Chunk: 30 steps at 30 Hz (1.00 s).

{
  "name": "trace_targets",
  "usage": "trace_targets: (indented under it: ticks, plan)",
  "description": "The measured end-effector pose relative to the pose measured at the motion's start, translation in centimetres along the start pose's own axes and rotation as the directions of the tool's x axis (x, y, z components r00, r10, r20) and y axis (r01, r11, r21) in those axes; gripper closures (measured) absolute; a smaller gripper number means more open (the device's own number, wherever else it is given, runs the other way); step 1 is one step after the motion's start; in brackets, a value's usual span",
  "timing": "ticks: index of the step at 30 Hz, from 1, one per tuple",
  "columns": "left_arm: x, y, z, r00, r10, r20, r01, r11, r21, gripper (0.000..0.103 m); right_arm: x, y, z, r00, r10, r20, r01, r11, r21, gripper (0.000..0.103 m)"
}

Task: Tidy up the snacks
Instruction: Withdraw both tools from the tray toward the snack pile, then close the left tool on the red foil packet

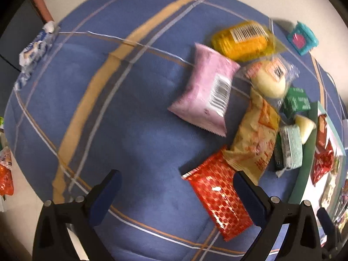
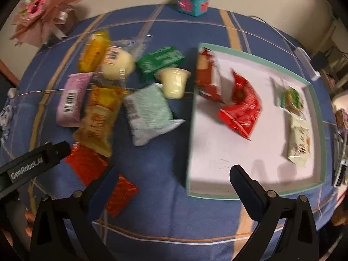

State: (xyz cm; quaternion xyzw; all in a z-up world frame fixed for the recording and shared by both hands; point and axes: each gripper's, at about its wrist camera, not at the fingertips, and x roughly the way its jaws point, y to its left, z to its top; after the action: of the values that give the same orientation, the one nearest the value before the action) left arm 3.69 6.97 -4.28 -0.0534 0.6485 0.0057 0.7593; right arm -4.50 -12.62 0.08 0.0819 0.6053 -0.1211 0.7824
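Several snack packs lie in a heap on the blue plaid cloth: a pink pack (image 1: 206, 91), a yellow pack (image 1: 243, 41), a tan pack (image 1: 254, 143), a red pack (image 1: 219, 198), a mint pack (image 2: 148, 113), a green box (image 2: 161, 62) and a pudding cup (image 2: 174, 82). A white tray with a teal rim (image 2: 217, 152) holds two red packs (image 2: 241, 106) and two pale packs (image 2: 298, 134). My left gripper (image 1: 177, 193) is open, its right finger over the red pack. My right gripper (image 2: 171, 184) is open and empty before the tray's near left corner.
A teal gift box (image 2: 192, 1) stands at the table's far edge. A pink bouquet (image 2: 43, 10) lies at the far left. A blue-white wrapper (image 1: 34, 50) sits at the left edge. The other gripper's arm (image 2: 32, 163) shows at left. Cables and clutter are at right.
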Motion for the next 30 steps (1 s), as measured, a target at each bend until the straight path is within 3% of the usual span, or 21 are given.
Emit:
trace_targets:
  ticks: [10,19,30]
  plan:
    - [2.8,-4.6,-1.2,0.994,-0.038,-0.107,0.049,0.994,0.102,0.0,0.1,-4.7,0.7,0.999,-0.035,-0.007,0.036,0.992,0.12,0.001]
    - [3.5,-7.1,-1.7,0.995,-0.009,-0.097,0.024,0.987,0.157,0.0,-0.2,-5.1,1.0,1.0,-0.028,-0.001,0.028,0.992,0.123,0.001]
    - [3.3,-5.3,-3.0,0.994,0.014,-0.108,0.007,0.982,0.189,0.0,-0.2,-4.8,0.7,1.0,-0.014,-0.001,0.014,0.991,0.133,0.001]
